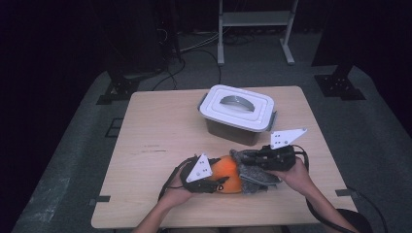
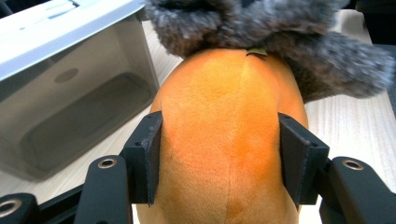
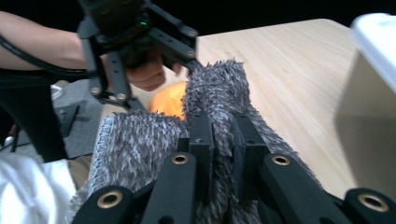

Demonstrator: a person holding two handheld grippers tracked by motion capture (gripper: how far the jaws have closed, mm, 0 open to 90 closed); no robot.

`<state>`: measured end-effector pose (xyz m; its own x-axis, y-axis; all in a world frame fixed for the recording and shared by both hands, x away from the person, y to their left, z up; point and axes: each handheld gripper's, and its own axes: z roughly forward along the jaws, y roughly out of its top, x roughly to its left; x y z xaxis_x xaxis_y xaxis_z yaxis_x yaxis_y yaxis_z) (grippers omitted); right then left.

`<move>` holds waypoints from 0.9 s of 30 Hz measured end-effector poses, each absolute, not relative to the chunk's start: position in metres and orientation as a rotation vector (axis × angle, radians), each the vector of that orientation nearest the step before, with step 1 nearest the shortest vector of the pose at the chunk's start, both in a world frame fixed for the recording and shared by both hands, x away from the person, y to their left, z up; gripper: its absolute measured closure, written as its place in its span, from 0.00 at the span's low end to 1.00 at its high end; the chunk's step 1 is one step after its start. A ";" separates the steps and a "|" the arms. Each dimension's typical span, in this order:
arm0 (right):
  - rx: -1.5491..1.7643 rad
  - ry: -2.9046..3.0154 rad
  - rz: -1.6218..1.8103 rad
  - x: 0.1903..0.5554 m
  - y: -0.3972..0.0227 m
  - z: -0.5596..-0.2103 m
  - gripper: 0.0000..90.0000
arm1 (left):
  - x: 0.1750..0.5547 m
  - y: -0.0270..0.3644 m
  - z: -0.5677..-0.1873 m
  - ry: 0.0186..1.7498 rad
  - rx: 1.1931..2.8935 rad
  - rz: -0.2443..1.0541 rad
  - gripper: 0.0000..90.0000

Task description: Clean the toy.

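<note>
1. Orange plush toy lies on the wooden table near its front edge, just in front of the lidded plastic box.
2. Grey fuzzy cloth drapes over the toy's far end and spreads toward the person's right side.
3. Left gripper has its two black pads pressed against the toy's orange sides, clamping it.
4. Right gripper is pinched tight on a raised fold of the grey cloth.
5. Both grippers sit close together, the toy and cloth between them, well clear of the box.
</note>
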<state>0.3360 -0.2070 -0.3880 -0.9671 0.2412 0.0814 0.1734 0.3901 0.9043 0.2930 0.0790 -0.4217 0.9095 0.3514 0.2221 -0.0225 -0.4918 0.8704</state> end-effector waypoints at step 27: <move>0.358 2.537 1.759 0.332 -0.188 -0.397 0.88 | 0.298 0.077 -0.433 0.219 2.052 0.491 0.40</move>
